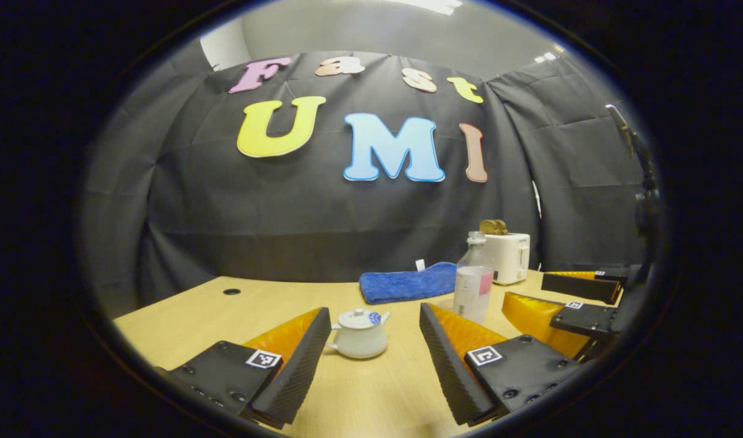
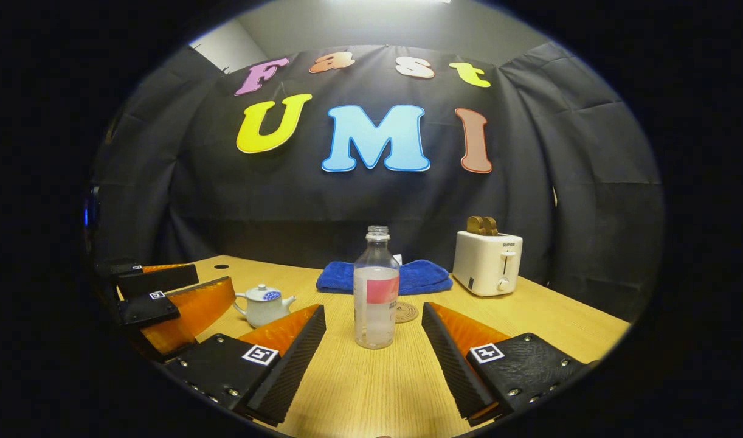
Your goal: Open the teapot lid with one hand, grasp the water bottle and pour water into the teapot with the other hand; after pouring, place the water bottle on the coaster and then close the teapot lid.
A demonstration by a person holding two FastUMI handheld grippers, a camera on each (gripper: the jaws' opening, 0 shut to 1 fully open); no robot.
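A small white teapot (image 1: 360, 336) with its lid on stands on the wooden table (image 1: 262, 304), straight ahead of my open left gripper (image 1: 375, 340). In the right gripper view the same teapot (image 2: 263, 306) sits to the left. A clear, uncapped water bottle (image 2: 376, 289) with a pink label stands upright in front of my open right gripper (image 2: 374, 331), a short way off. Behind the bottle lies a round coaster (image 2: 407, 312). In the left gripper view the water bottle (image 1: 473, 278) is right of the teapot, with the right gripper (image 1: 560, 295) beside it, open.
A folded blue towel (image 2: 420, 275) lies at the back of the table. A white toaster (image 2: 487, 263) holding toast stands at the back right. A small hole (image 1: 231, 291) marks the table's far left. The left gripper (image 2: 171, 292) shows at the left edge of the right gripper view.
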